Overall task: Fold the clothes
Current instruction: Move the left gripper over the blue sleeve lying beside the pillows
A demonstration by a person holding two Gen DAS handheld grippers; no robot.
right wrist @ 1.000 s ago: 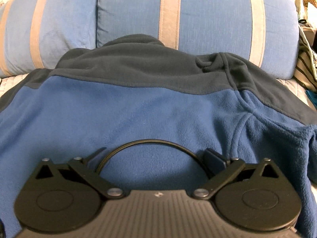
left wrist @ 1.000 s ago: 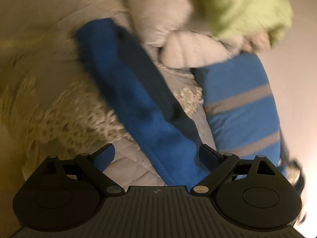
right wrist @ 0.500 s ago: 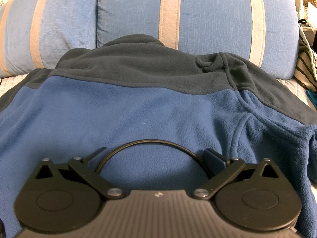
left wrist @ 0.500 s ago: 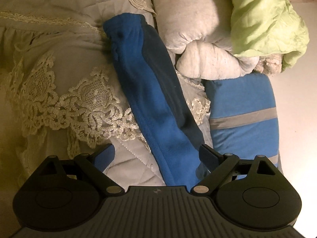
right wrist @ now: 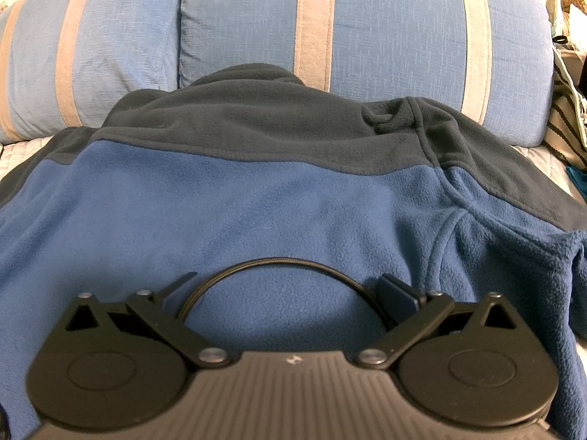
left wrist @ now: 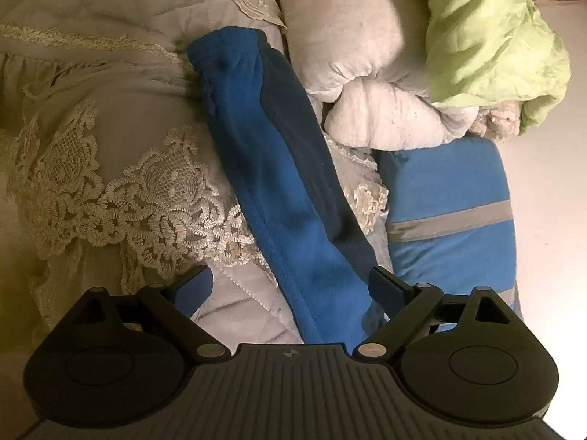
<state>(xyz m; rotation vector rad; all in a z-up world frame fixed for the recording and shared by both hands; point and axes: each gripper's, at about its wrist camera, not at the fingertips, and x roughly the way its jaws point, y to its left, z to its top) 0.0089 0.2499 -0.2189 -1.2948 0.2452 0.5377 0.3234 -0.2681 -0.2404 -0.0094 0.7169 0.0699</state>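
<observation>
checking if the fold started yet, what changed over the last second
The left claw swung: its view went from blurred to sharp, and the fleece sleeve now lies further right in it. Nothing was grabbed or released. The right claw stayed open over the fleece body, with the striped pillow unmoved.

Bed surface is a pale quilted coverlet (left wrist: 253, 293) with cream lace trim (left wrist: 121, 198). Two blue pillows with beige stripes (right wrist: 367, 29) stand side by side along the far end in the right wrist view. A rolled white duvet (left wrist: 367, 73) and a crumpled lime-green blanket (left wrist: 488, 36) lie just beside them. Striped fabric (right wrist: 561, 124) sits at the right edge. Lighting is warm and dim.
</observation>
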